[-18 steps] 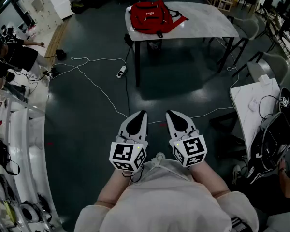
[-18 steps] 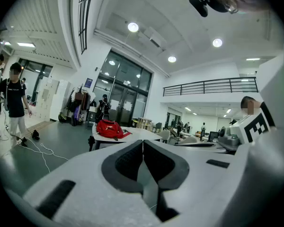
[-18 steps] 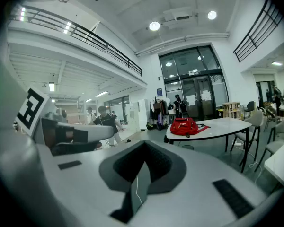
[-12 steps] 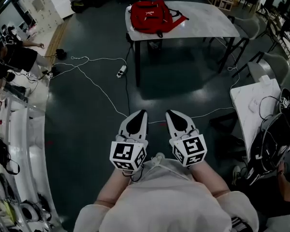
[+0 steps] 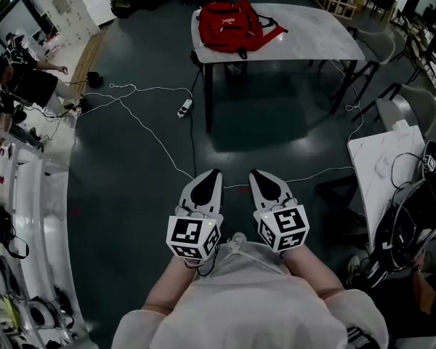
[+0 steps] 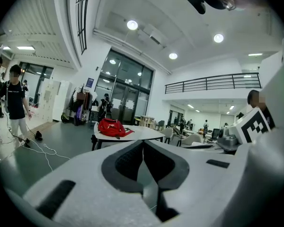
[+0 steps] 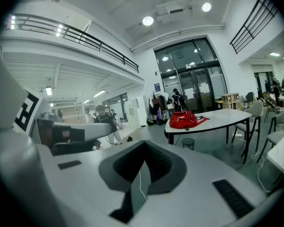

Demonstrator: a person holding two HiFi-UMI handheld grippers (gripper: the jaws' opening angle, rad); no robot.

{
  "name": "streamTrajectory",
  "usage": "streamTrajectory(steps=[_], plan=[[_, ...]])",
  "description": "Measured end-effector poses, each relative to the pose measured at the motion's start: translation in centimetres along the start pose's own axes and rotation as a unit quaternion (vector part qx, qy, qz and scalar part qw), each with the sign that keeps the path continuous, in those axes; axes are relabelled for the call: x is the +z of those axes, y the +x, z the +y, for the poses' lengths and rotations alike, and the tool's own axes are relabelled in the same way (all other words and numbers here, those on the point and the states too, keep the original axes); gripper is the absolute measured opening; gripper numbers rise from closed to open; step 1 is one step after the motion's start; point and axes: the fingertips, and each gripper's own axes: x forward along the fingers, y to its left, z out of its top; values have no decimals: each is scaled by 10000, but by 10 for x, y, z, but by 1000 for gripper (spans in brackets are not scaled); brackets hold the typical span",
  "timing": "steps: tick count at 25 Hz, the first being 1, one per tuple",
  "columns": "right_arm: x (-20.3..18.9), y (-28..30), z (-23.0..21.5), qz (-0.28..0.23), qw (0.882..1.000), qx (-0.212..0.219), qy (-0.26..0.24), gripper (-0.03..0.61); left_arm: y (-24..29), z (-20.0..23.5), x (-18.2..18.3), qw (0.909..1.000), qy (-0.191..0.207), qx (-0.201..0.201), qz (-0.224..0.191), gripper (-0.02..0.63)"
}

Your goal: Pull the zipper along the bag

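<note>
1. Almost nothing had changed in the last moment. The left gripper (image 5: 207, 180) and right gripper (image 5: 261, 180) stayed side by side at lower centre, and the view only drifted slightly.
2. Both pairs of jaws were closed tip to tip, holding nothing (each gripper view confirmed it).
3. The red fabric backpack (image 5: 229, 24) lay on the white rectangular table (image 5: 305, 38) at top centre, well apart from both grippers, so the zipper pull had likely not begun.
4. A dark glossy floor (image 5: 131, 195) with white cables (image 5: 149, 129) filled the open hall.
</note>
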Motion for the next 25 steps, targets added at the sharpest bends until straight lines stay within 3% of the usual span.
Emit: streamTrajectory(steps=[10,18,25], plan=[[-12,22,3,315,9991,290,35,28,11,24,-1,9994,-240,233,61,25],[-8,68,-12,416,9991,5,36,28,47,62,2,9996,-258,4,146,25],[11,152,-22,524,9980,-321,145,28,102,134,21,9987,-348,-288,242,25]])
